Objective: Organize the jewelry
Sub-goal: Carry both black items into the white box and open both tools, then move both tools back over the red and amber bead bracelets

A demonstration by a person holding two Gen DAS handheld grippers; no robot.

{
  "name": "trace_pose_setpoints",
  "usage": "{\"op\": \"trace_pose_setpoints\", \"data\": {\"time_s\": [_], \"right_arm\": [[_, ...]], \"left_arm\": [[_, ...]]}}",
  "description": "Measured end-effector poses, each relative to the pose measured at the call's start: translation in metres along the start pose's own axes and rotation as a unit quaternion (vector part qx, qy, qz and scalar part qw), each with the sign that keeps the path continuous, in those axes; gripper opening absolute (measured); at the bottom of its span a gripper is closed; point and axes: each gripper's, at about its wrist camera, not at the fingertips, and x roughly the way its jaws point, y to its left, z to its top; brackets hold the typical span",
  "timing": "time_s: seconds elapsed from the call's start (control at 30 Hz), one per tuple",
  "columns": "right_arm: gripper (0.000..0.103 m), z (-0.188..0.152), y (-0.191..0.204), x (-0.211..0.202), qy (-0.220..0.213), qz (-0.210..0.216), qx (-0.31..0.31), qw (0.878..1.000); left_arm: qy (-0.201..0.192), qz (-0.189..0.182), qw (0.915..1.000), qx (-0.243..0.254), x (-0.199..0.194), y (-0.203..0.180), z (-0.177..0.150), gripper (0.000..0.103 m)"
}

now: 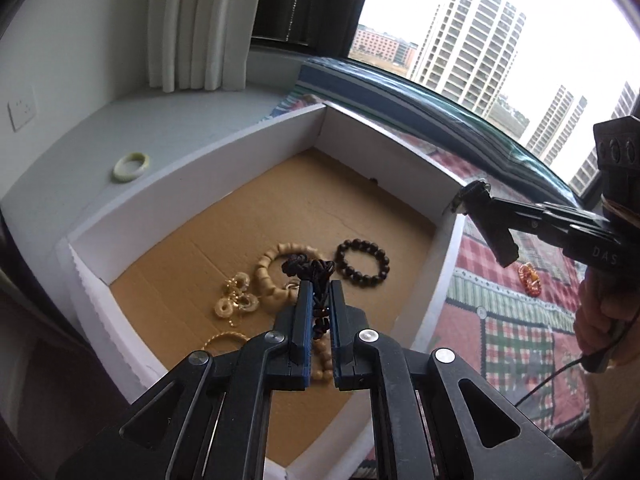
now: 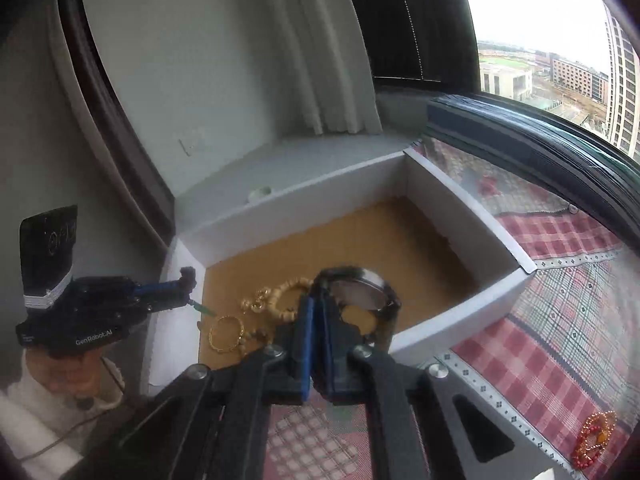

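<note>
Dangling from the left hand-held gripper [image 1: 320, 286], dark knotted cord [image 1: 308, 268]

White box [image 1: 248, 168] with a tan cardboard floor; in it a dark brown bead bracelet [image 1: 362, 263], a pale wooden bead bracelet [image 1: 272, 276], cream and gold rings [image 1: 234, 300], a gold bangle [image 2: 226, 334]. Pale green bangle [image 1: 131, 166] on the grey ledge [image 1: 72, 148]. Black watch [image 2: 362, 290]. Red, green and white checked cloth [image 2: 560, 300] under a red and orange bracelet [image 2: 594, 444]
</note>
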Motion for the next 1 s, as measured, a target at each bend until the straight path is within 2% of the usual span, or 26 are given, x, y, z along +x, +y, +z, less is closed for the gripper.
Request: {"op": "trace_pose_setpoints", "data": {"time_s": [0.13, 0.27, 0.4, 0.43, 0.5, 0.53, 0.57, 0.6, 0.67, 0.73, 0.8, 0.87, 1.0], "right_arm": [[0.005, 0.003, 0.036, 0.048, 0.029, 0.019, -0.036, 0.999], [0.005, -0.012, 0.056, 0.092, 0.068, 0.030, -0.055, 0.996], [0.006, -0.034, 0.068, 0.124, 0.101, 0.014, -0.079, 0.992], [0.008, -0.038, 0.070, 0.130, 0.110, 0.008, -0.085, 0.990], [0.010, -0.044, 0.072, 0.135, 0.118, -0.006, -0.088, 0.989], [0.022, -0.045, 0.071, 0.134, 0.116, -0.008, -0.086, 0.989], [0.040, -0.044, 0.070, 0.129, 0.109, -0.009, -0.081, 0.991], [0.045, -0.042, 0.069, 0.122, 0.098, -0.010, -0.074, 0.992], [0.047, -0.040, 0.066, 0.105, 0.075, -0.013, -0.069, 0.995], [0.047, -0.039, 0.063, 0.088, 0.059, -0.022, -0.074, 0.995], [0.054, -0.044, 0.060, 0.073, 0.046, -0.042, -0.081, 0.995], [0.061, -0.056, 0.055, 0.058, 0.035, -0.063, -0.084, 0.994], [0.061, -0.095, 0.038, 0.032, 0.034, -0.102, -0.074, 0.991]], "left_arm": [[0.026, 0.026, 0.9991, -0.022, 0.024, 0.023, -0.010, 0.006], [0.041, 0.040, 0.9980, -0.026, 0.033, 0.033, -0.021, 0.006], [0.047, 0.053, 0.9970, -0.031, 0.037, 0.034, -0.029, 0.008], [0.047, 0.057, 0.9966, -0.036, 0.037, 0.034, -0.031, 0.010], [0.042, 0.059, 0.9966, -0.039, 0.035, 0.034, -0.033, 0.036], [0.037, 0.063, 0.9966, -0.038, 0.033, 0.032, -0.033, 0.042], [0.032, 0.067, 0.9966, -0.035, 0.030, 0.029, -0.034, 0.047], [0.029, 0.069, 0.9968, -0.029, 0.028, 0.026, -0.035, 0.048], [0.024, 0.066, 0.9973, -0.020, 0.026, 0.020, -0.035, 0.050], [0.013, 0.061, 0.9980, -0.009, 0.019, 0.008, -0.036, 0.058], [-0.004, 0.057, 0.9983, 0.007, 0.011, -0.008, -0.037, 0.068], [-0.016, 0.047, 0.9985, 0.021, 0.004, -0.023, -0.040, 0.073], [-0.019, 0.005, 0.9987, 0.047, 0.003, -0.061, -0.046, 0.076]]}}
